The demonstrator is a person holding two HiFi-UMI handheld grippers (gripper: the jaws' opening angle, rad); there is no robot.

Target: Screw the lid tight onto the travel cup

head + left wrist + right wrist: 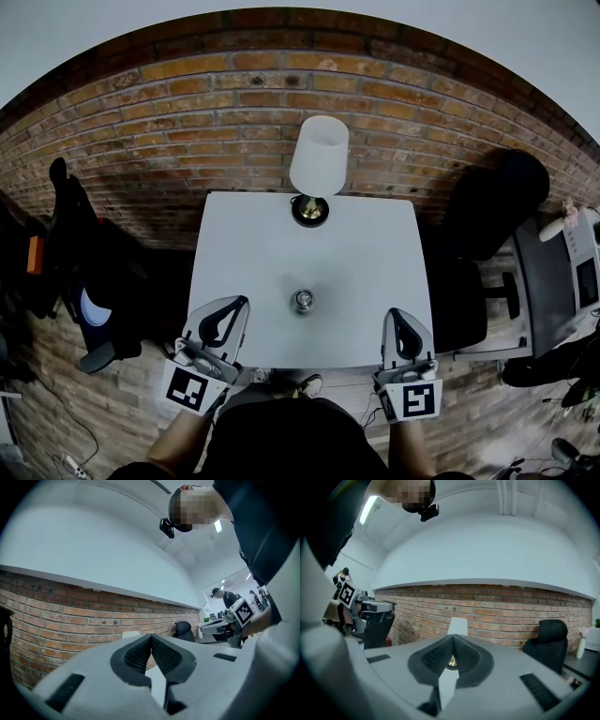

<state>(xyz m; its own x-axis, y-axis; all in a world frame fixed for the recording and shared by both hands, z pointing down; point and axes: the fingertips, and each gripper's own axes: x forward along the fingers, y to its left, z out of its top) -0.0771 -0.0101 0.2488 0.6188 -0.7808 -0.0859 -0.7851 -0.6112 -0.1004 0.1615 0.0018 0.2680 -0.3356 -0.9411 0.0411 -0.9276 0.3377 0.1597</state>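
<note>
The travel cup (304,300) stands in the middle of the white table (375,253); from above it is a small round metallic top, and I cannot tell whether a lid sits on it. My left gripper (241,303) rests at the table's near left edge, shut and empty, its tips left of the cup. At the near right edge is my right gripper (397,315), also shut with nothing in it. The left gripper view shows its jaws (151,637) pressed together, aimed at the brick wall. In the right gripper view the jaws (452,639) meet the same way. Neither gripper view shows the cup.
A lamp with a white shade (319,155) and brass base (310,210) stands at the table's far edge. The brick wall (234,103) runs behind it. A black office chair (492,202) stands to the right, another black chair (75,244) to the left.
</note>
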